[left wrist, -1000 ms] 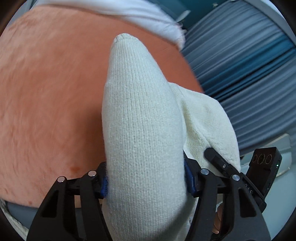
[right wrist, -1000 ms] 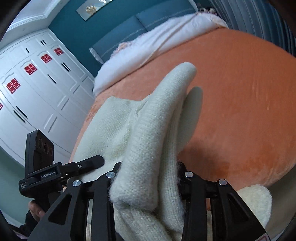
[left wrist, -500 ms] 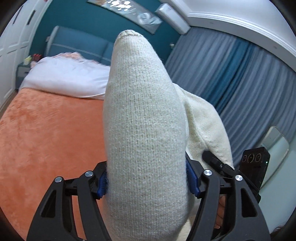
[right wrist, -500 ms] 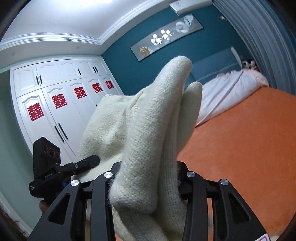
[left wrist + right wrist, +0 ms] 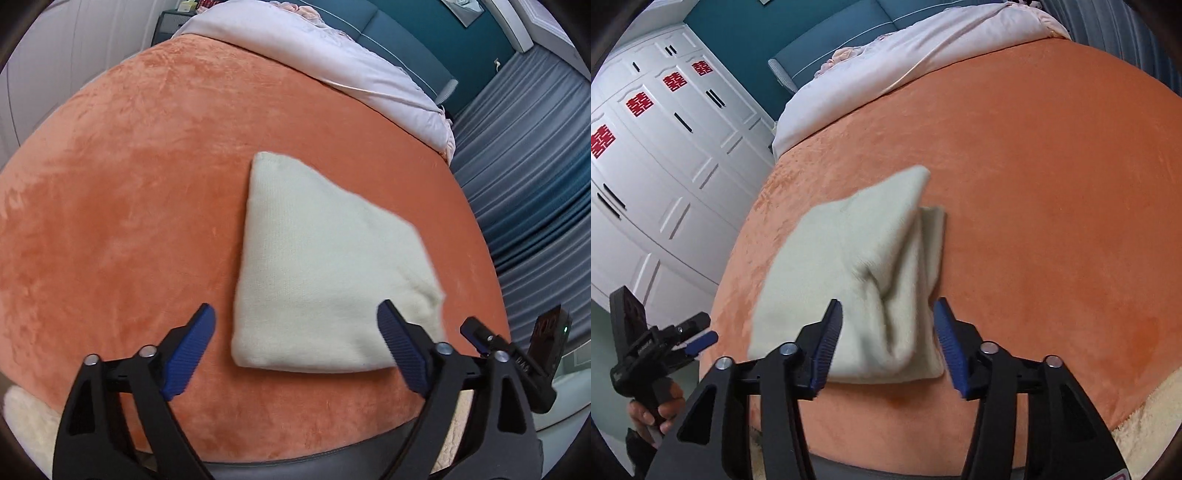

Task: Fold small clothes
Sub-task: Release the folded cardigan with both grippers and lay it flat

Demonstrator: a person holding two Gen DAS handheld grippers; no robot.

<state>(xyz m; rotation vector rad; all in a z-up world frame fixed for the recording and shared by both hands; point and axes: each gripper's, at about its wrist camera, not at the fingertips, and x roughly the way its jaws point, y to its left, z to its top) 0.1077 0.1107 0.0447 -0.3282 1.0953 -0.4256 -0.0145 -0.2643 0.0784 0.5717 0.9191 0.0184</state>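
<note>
A cream knitted garment (image 5: 314, 273) lies folded on the orange bed cover (image 5: 129, 184), near its front edge. My left gripper (image 5: 295, 332) is open, its blue pads either side of the garment's near edge, not touching it. In the right wrist view the same garment (image 5: 857, 266) shows a folded sleeve on top. My right gripper (image 5: 886, 332) is open around the garment's near right corner, holding nothing. The left gripper (image 5: 665, 339) also shows at the left of the right wrist view.
A white duvet (image 5: 332, 55) lies across the far end of the bed. White wardrobes (image 5: 657, 166) stand to the left, grey-blue curtains (image 5: 535, 166) to the right. A cream fluffy blanket (image 5: 1145, 413) hangs at the bed's near edge.
Both grippers were shut on the garment and held it up in the air. Now the garment lies flat on the bed and both grippers have opened and let go.
</note>
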